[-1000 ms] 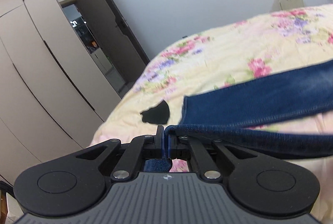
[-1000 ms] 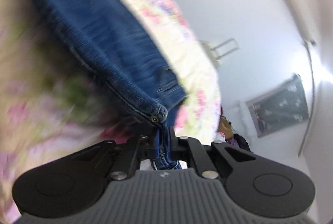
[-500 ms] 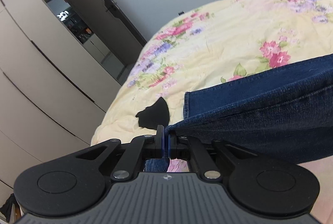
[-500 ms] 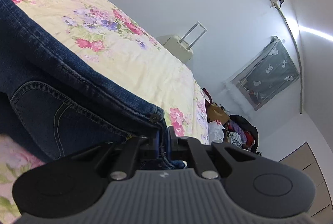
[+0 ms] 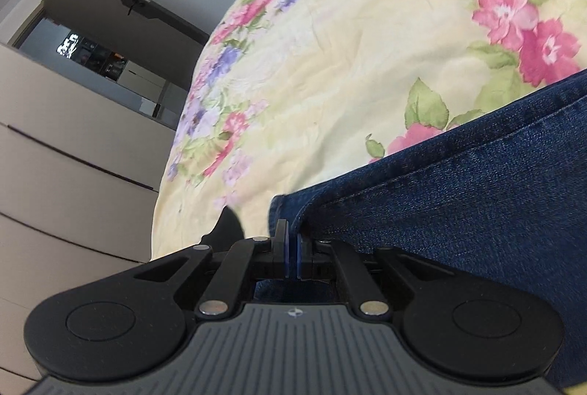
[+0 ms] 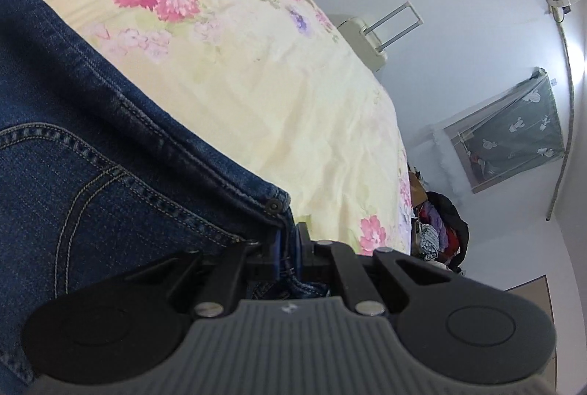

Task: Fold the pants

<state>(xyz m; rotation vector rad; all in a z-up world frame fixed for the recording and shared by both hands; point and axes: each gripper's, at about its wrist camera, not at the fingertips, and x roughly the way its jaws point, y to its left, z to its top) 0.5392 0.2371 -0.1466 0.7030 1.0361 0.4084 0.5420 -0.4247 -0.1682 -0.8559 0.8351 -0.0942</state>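
Dark blue jeans (image 5: 458, 211) lie low over a yellow floral bed cover (image 5: 348, 46). In the left wrist view my left gripper (image 5: 291, 241) is shut on the hem end of a leg, with the denim running off to the right. The right wrist view shows the waistband (image 6: 205, 156) and a stitched back pocket (image 6: 91, 196). My right gripper (image 6: 288, 241) is shut on the waistband corner just below a rivet (image 6: 273, 206). Both ends sit close to the bed cover (image 6: 275, 83).
A small black item (image 5: 227, 229) lies on the bed left of my left gripper. Beige wardrobes (image 5: 55, 156) and an open doorway (image 5: 91, 53) stand beyond the bed's left edge. A suitcase (image 6: 367, 39), piled clothes (image 6: 436, 229) and a covered rack (image 6: 513, 130) stand past the right edge.
Both grippers have swept forward and down with the jeans. The denim now lies much nearer the bed cover, and the right view has turned from blurred fabric to the waistband over the bed.
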